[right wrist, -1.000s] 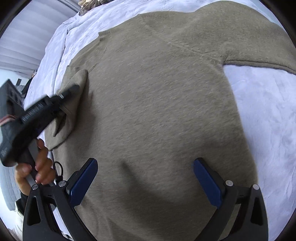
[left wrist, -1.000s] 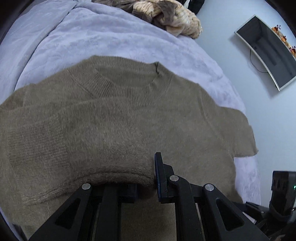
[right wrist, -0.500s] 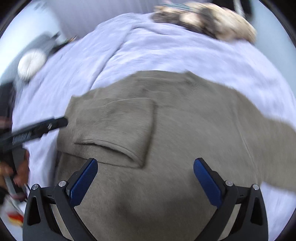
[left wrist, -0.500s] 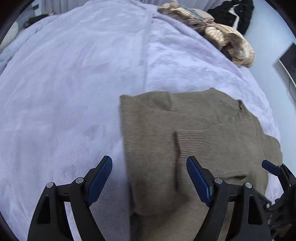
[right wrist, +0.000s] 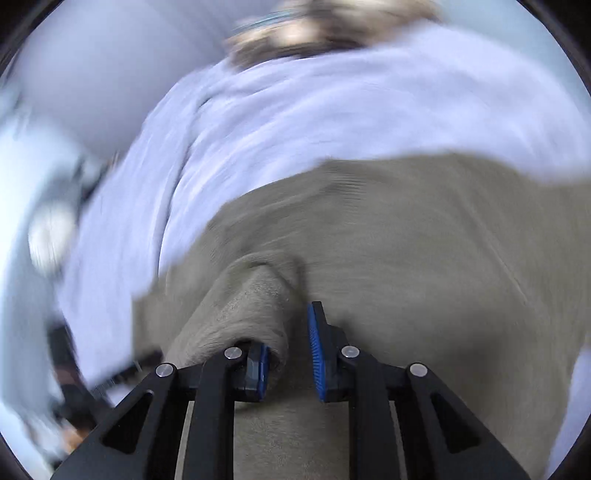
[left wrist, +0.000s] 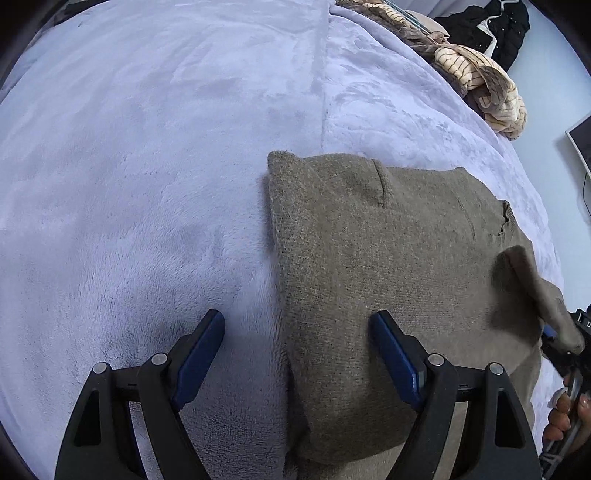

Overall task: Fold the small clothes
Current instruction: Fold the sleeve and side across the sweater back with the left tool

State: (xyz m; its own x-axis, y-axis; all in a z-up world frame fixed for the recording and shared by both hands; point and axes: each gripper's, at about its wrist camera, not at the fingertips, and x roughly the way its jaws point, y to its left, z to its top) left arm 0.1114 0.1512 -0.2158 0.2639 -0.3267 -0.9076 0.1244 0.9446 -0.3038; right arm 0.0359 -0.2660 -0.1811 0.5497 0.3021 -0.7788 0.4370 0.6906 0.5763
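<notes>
Your left gripper [left wrist: 297, 350] is spread wide and holds nothing; it hangs low over the folded left edge of the sweater [left wrist: 388, 266], one finger above the bed cover [left wrist: 147, 184] and the other above the knit. The sweater lies flat on the bed, its left sleeve folded in across the body, the neckline toward the far side.

Your right gripper [right wrist: 288, 347] has its fingers drawn nearly together, and a bunched ridge of the sweater [right wrist: 424, 240] rises at its left finger (that view is heavily blurred, so you cannot be sure how firmly the cloth is caught). In the left wrist view you can see that same lifted fold of sleeve at the right gripper [left wrist: 561, 343], with your right hand [left wrist: 567, 413] wrapped on its handle.

A heap of striped clothes [left wrist: 476, 81] sits at the far edge of the bed, and a dark garment [left wrist: 491, 26] lies beyond it.
</notes>
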